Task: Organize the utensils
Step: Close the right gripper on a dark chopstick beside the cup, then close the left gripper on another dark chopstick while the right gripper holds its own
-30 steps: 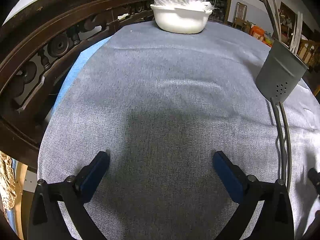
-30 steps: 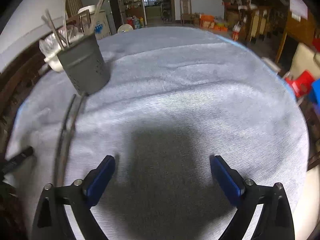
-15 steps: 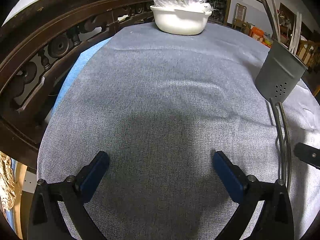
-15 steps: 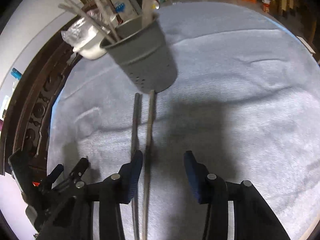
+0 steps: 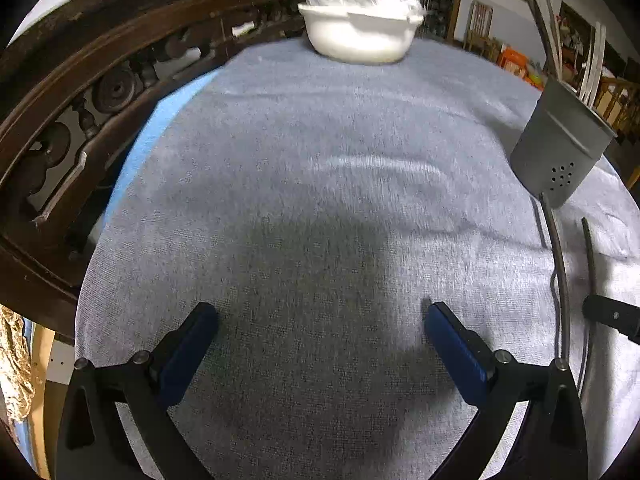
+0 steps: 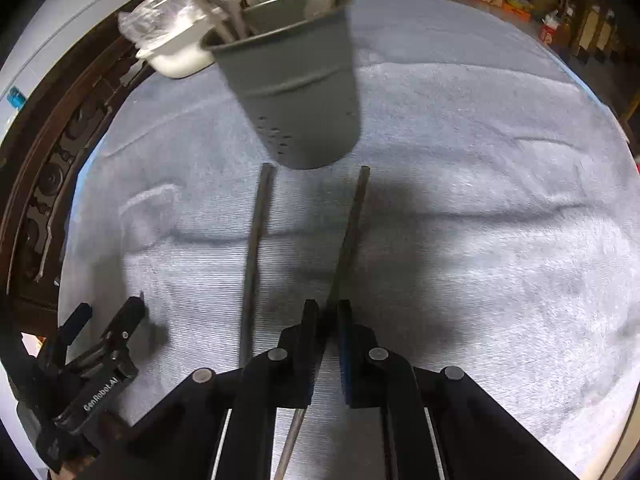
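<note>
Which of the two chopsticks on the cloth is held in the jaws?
The right chopstick, clamped by the right gripper. The left chopstick lies free beside it.

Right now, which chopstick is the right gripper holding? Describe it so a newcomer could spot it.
Find the grey holder standing on the grey cloth. Two dark chopsticks lie just in front of it, side by side. The held chopstick is the right-hand one, its near end clamped in the right gripper; the other chopstick lies loose on the cloth to its left.
</note>
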{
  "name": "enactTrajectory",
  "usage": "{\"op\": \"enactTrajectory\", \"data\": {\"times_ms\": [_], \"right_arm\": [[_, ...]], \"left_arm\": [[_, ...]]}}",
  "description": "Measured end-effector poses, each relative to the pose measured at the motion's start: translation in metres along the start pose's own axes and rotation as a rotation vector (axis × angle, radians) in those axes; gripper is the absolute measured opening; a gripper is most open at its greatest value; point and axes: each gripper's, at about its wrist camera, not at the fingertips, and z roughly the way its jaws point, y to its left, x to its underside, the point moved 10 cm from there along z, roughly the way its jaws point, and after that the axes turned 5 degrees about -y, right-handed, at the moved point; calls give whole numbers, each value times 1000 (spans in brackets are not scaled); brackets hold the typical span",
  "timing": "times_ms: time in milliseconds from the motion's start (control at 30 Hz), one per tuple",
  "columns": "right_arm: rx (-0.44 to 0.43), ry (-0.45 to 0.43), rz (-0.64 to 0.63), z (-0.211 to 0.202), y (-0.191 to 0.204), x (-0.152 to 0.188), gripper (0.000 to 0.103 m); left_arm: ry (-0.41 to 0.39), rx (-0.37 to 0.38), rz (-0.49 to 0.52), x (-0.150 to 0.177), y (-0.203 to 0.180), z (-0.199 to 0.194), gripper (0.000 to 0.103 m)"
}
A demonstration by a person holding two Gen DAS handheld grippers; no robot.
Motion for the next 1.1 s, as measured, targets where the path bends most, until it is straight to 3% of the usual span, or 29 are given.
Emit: {"op": "enactTrajectory", "data": {"times_ms": [100,233,367,500,600,800,933,1100], "right_arm": [[-23,7,22,-2,-13,-1,10],[-18,11,-10,-5,-25,-5,8],[-23,28,-51,3,-31,-9,8],[-71,29,-27,2,-39,-9,9],[-107,31,-9,3,-43,-9,9],[-176,33,24,0,-59,-3,9],[-196,28,32,-3,-65,-4,9],[-211,28,36,-8,-72,-2,9]], "left_arm": [[82,66,14,0,-14,-4,102],[64,105,37,-14,-39,-25,101],[111,147,102,-19,-79,-29,99],[194,146,139,-18,-111,-16,62],[268,142,118,-17,-124,-3,61],[319,123,128,-25,-147,6,61],[348,75,148,-28,-154,16,50],[381,141,88,-40,-156,9,50]]}}
